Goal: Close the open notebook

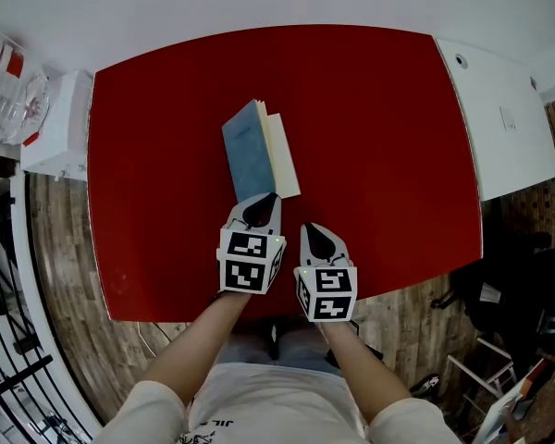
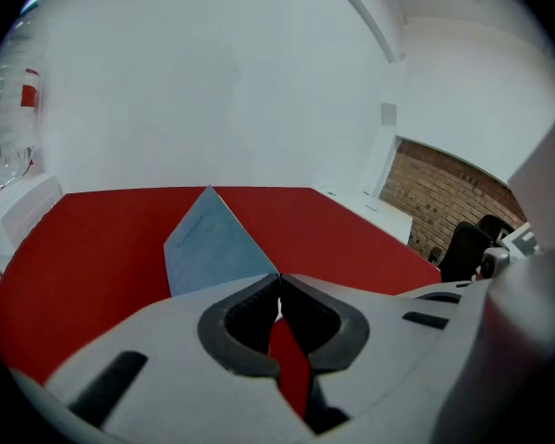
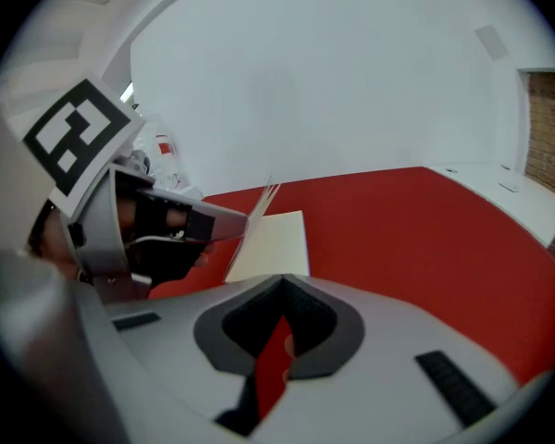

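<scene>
On the red table (image 1: 379, 155) lies the notebook (image 1: 262, 151). Its blue cover (image 1: 247, 151) (image 2: 213, 248) stands tilted over the cream pages (image 1: 284, 155) (image 3: 273, 243), blue outer face up and to the left. My left gripper (image 1: 262, 203) (image 2: 278, 277) is shut, and its tips rest against the cover's near corner from the outer side. In the right gripper view, several loose pages (image 3: 262, 200) fan up against the left gripper's tip. My right gripper (image 1: 316, 233) (image 3: 283, 283) is shut and empty, a little to the right of the notebook and nearer to me, over bare table.
A white counter (image 1: 495, 109) adjoins the table's right side. A white cabinet (image 1: 60, 123) and clear plastic containers (image 1: 14, 100) stand at the left. Dark bags or chairs (image 1: 523, 285) sit on the wooden floor at the right. The table's near edge (image 1: 259, 313) is just behind both grippers.
</scene>
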`<state>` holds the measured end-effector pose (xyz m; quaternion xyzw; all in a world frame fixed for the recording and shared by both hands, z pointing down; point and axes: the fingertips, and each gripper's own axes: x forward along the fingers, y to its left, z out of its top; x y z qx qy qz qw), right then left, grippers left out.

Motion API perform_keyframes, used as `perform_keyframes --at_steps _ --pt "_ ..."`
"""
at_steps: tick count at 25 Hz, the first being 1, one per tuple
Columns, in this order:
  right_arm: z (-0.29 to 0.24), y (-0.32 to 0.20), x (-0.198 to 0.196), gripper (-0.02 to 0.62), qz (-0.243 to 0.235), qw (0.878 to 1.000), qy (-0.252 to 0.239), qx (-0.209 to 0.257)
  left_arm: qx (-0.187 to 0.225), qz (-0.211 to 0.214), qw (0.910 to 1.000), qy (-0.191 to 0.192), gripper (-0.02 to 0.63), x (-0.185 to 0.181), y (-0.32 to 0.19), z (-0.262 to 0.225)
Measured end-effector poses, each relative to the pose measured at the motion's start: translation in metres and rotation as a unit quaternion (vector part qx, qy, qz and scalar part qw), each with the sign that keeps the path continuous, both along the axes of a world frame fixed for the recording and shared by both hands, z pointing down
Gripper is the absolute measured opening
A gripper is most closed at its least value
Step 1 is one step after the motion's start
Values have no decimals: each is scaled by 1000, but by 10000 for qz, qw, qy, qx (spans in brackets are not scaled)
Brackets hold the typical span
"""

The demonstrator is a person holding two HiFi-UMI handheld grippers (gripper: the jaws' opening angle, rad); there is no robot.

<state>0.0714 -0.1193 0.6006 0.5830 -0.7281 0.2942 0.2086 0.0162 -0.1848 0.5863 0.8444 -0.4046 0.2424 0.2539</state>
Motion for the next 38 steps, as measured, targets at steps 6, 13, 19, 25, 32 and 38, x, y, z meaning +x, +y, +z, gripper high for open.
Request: perform_keyframes --at_steps 6,13,19,25,32,38 --pt "12 3 24 4 181 9998 -11 -84 -33 206 9995 -241 12 32 0 27" --pt "26 6 49 3 364 9991 -47 -200 -277 -31 9988 -393 12 52 -2 65" --pt "35 11 66 5 441 9986 -53 -270 -460 -103 9975 -533 12 59 -2 92" --pt "47 14 73 5 473 9982 -98 -365 -527 -117 9965 -634 12 61 -3 107" --pt "54 12 72 5 418 9982 -161 -404 -463 54 9959 -773 14 64 -3 109" --pt "54 9 68 4 333 9985 -198 -393 -564 193 9960 -663 43 70 2 108"
